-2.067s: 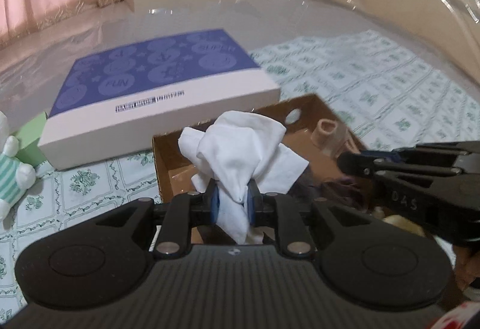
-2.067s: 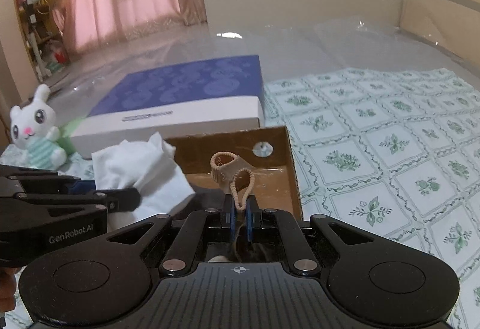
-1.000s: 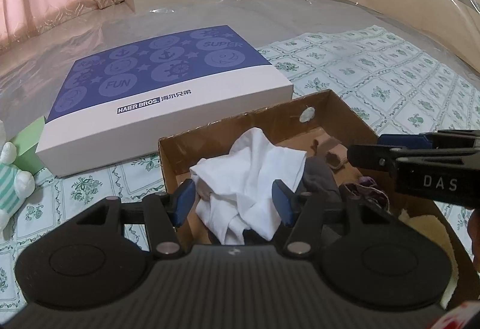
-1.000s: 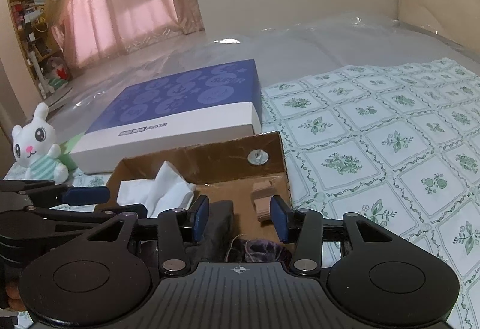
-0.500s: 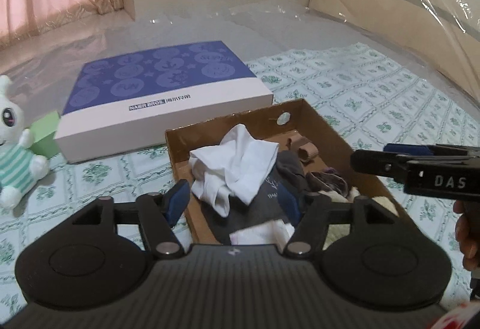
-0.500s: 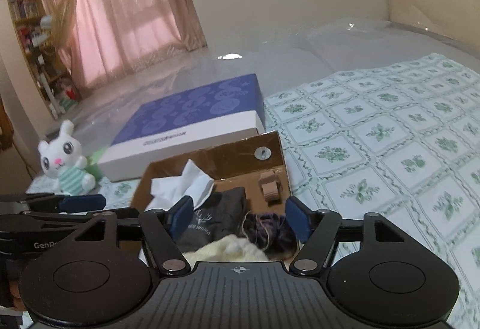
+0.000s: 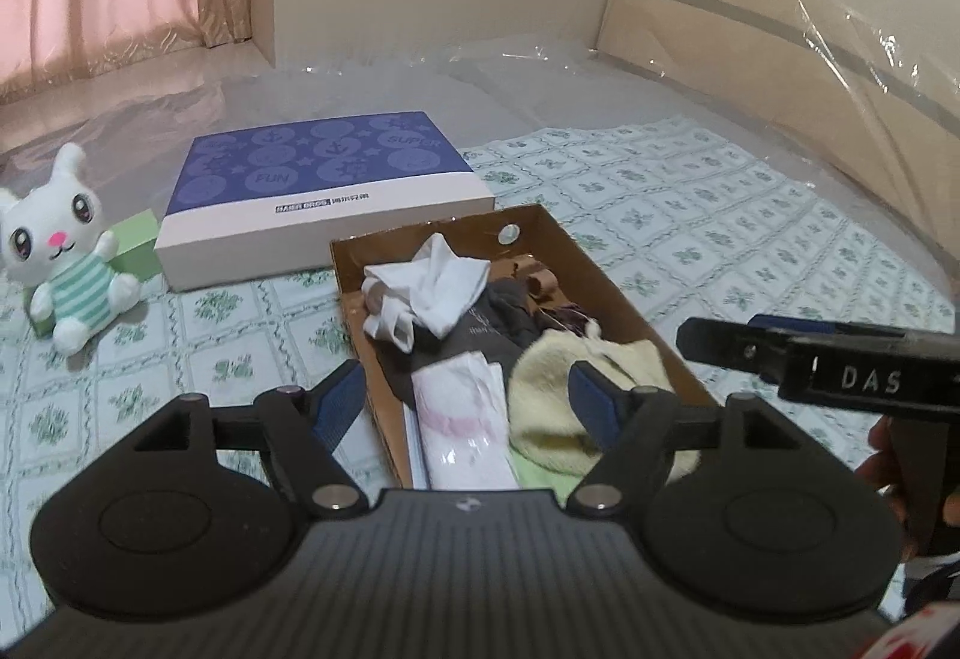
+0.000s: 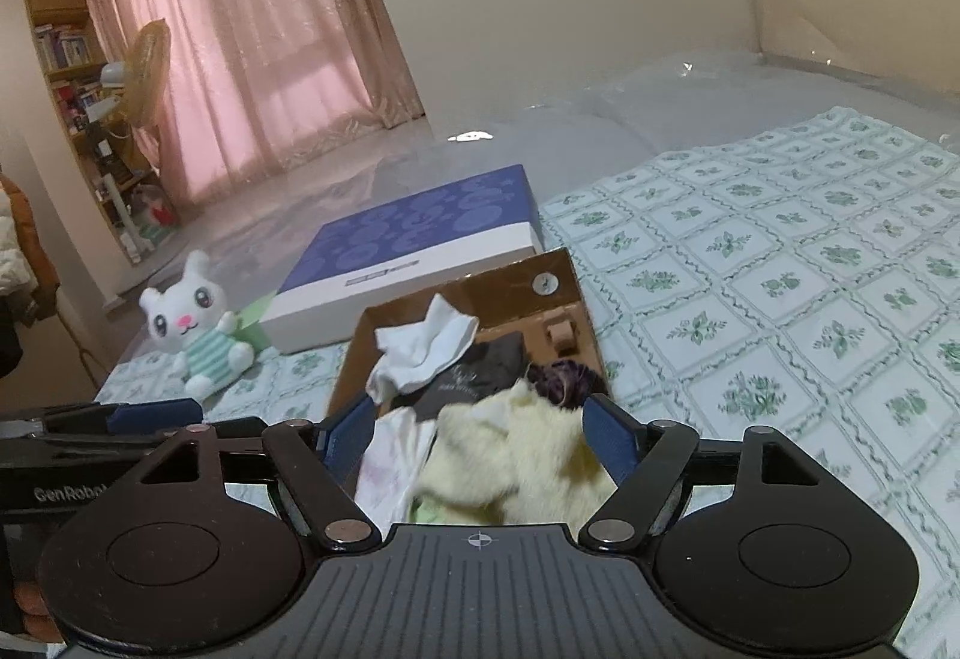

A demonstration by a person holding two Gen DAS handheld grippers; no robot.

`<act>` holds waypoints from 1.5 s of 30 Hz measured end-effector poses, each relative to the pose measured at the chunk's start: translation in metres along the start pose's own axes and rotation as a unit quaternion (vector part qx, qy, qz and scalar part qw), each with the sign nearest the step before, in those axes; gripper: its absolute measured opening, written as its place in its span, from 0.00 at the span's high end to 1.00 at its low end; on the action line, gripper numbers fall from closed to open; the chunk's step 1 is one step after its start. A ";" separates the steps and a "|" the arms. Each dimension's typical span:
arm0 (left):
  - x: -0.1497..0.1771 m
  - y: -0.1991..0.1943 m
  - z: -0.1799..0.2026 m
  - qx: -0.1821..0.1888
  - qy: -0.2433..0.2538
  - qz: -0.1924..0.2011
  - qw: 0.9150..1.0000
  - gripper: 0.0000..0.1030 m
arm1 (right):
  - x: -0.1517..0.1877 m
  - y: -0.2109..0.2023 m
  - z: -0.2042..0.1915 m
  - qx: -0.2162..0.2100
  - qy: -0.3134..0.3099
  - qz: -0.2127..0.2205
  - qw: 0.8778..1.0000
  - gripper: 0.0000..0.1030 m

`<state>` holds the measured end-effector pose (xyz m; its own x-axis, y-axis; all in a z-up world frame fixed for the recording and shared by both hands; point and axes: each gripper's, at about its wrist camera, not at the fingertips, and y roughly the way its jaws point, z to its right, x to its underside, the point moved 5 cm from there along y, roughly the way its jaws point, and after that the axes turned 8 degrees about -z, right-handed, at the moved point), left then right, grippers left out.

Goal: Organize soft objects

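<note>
- Left gripper [image 7: 465,398]: jaws are opening and stand wide apart above the near end of the cardboard box [image 7: 606,282]. Nothing is clamped between the blue pads [image 7: 339,404]; the box contents lie below them, with no contact visible.
- Right gripper [image 8: 477,434]: jaws are opening and stand wide apart over the same end of the box. It holds nothing; the pale yellow fleece cloth [image 8: 528,455] shows in the gap but lies in the box.
- Cardboard box: rests on the floral bedsheet [image 8: 780,287], open at the top, with a round hole in its far wall.
- Box contents, far end to near end: a small tan fabric piece [image 7: 540,279], a crumpled white cloth [image 7: 432,293], a dark grey garment [image 7: 480,335], a dark purple yarn-like bundle [image 8: 564,380], the pale yellow fleece cloth, and a white-and-pink wrapped pack [image 7: 462,419].
- White cloth: lies on top of the dark grey garment, at the far left part of the box.
- Blue-and-white flat carton [image 7: 318,191]: lies just behind the box on the bed.
- Plush rabbit [image 7: 66,257]: sits upright to the left of the carton, against a green block [image 7: 138,242].
- Clear plastic sheeting [image 7: 540,83]: covers the far part of the bed.
</note>
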<state>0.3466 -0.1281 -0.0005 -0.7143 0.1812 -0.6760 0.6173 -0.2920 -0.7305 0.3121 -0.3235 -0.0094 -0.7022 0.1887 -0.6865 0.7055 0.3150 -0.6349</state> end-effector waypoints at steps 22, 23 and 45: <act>0.105 -0.155 -0.014 -0.028 -0.074 0.018 0.997 0.30 | 0.077 -0.111 -0.060 -0.014 0.003 0.011 1.000 0.25; 0.111 -0.162 -0.014 -0.030 -0.078 0.019 0.996 0.30 | 0.081 -0.115 -0.064 -0.018 0.001 0.011 1.000 0.25; 0.230 -0.244 -0.031 -0.139 -0.161 0.011 0.977 0.30 | 0.177 -0.124 -0.131 -0.087 -0.087 -0.070 0.990 0.25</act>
<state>0.0415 0.0138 0.0194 -0.7393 -0.1401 -0.6587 0.6671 -0.0188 -0.7447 0.0882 -0.2070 -0.0057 -0.7541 -0.0260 -0.6563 0.5644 0.4855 -0.6677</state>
